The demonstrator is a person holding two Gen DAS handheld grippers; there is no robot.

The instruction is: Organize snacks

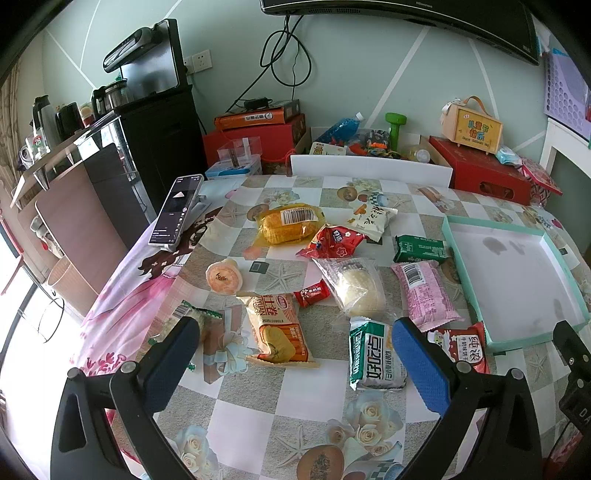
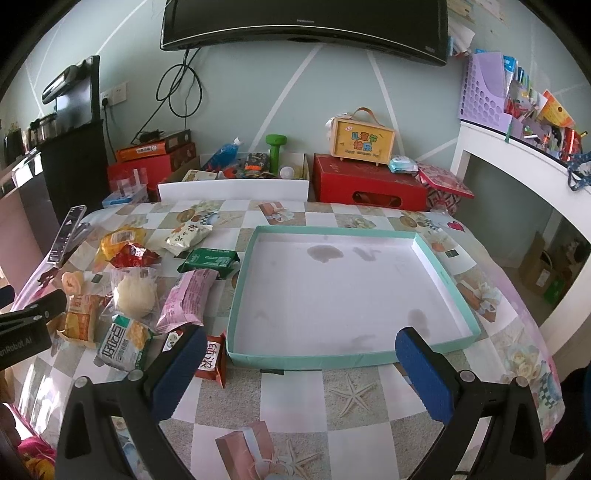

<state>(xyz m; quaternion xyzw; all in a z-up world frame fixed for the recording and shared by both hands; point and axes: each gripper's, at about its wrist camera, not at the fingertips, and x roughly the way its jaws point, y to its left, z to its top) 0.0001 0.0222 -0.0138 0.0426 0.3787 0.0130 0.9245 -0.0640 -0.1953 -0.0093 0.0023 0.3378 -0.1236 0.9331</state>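
- I am working over a table (image 2: 295, 398) under a checkered cloth printed with starfish, roses and gift boxes, with a pink cartoon panel running down its left edge.
- Behind it, a pale green wall carries a dark television (image 2: 303, 29) with cables hanging below; red boxes (image 2: 369, 181), a green dumbbell (image 2: 276, 147) and a wooden case with a handle (image 2: 362, 142) crowd the far side.
- A white chair back (image 2: 232, 190) stands against the far table edge, and a phone (image 1: 176, 209) leans on a stand at the left.
- The mint-rimmed tray (image 2: 436, 258) lies on the right half of the table, its white floor bare apart from a few grey stains.
- The snacks lie loose to the left of the tray: a yellow packet (image 1: 288, 223), a red wrapper (image 1: 332, 242), a dark green bar (image 1: 421, 248), a pink packet (image 1: 424, 291), a clear-wrapped pale bun (image 1: 356, 286), an orange jelly cup (image 1: 223, 276), an orange bread pack (image 1: 277, 325) and a green-and-white pack (image 1: 371, 354).
- A red biscuit packet (image 2: 212, 358) lies just beside the tray's near left corner.
- My left gripper (image 1: 295, 360) hangs over the near snacks with its blue pads spread wide, holding nothing.
- My right gripper (image 2: 301, 369) sits before the tray's near rim, likewise spread apart and with nothing between its pads.
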